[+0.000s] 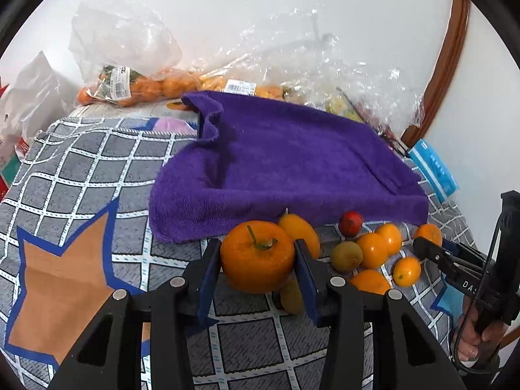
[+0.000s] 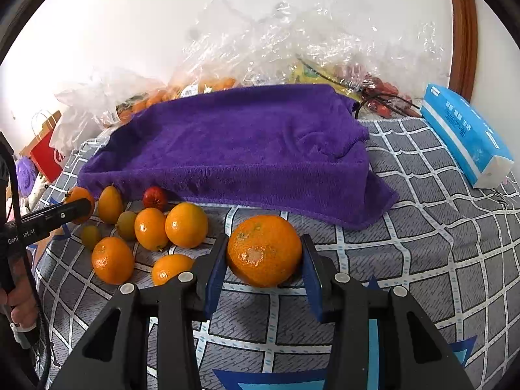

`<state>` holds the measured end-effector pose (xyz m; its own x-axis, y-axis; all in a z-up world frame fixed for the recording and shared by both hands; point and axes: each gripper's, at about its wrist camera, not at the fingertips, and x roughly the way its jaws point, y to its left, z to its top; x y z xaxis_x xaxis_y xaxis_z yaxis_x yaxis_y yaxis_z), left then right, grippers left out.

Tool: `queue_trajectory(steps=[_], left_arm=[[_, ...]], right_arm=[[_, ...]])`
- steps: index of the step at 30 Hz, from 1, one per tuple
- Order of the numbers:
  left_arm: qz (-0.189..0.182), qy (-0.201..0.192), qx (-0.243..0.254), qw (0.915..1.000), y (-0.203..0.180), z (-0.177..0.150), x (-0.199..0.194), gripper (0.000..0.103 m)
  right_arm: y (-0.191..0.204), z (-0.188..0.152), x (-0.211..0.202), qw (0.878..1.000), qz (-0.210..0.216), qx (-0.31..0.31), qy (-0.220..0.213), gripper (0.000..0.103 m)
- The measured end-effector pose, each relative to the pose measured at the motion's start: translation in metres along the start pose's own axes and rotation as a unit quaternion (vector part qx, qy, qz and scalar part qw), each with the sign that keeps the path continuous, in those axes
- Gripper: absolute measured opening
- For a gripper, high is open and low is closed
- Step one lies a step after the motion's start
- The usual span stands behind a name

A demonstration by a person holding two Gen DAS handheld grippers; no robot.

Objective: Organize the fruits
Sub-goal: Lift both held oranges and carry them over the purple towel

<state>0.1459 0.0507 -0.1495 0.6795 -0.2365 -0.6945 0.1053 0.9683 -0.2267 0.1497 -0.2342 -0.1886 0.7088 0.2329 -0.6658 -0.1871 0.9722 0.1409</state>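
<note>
Behind each claw (image 1: 258, 271) (image 2: 264, 269) clamped on an orange (image 1: 257, 256) (image 2: 264, 249), purple towel (image 1: 286, 165), loose fruit (image 2: 149, 227) alongside.

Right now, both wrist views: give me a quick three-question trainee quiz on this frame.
1. True or false: the left tongs grip a stemmed orange fruit.
2. What lies under the purple towel?
A. It cannot be seen
B. A glass bowl
C. A metal rack
3. Fill in: the right tongs are shut on a ____, which sits apart from the loose fruit pile.

Key:
1. True; the pads press both sides of it.
2. A
3. mandarin
</note>
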Motion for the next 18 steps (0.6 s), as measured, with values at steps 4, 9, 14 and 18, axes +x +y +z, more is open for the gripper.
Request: queue_trajectory(steps=[4,9,14,18], left_arm=[[0.0,-0.007,-0.006,1.0,0.001,0.003,-0.007,0.042],[0.002,-0.019,-0.01,0.9998,-0.002,0.014,-0.034,0.043],[0.019,-0.033,-0.008,0.9992,-0.008,0.033,-0.059,0.042],[0.015,-0.041,-0.013,0.999,-0.013,0.05,-0.071,0.042]], right_arm=[[-0.003,0.007,-0.012,1.0,-0.003,0.015,-0.018,0.043],[0.002,0.023,-0.039,0.999,-0.005,0.009,-0.035,0.043],[0.007,0.045,-0.071,0.997,-0.006,0.001,-0.072,0.043],[0.011,0.065,-0.084,0.996,0.0,-0.002,-0.086,0.043]])
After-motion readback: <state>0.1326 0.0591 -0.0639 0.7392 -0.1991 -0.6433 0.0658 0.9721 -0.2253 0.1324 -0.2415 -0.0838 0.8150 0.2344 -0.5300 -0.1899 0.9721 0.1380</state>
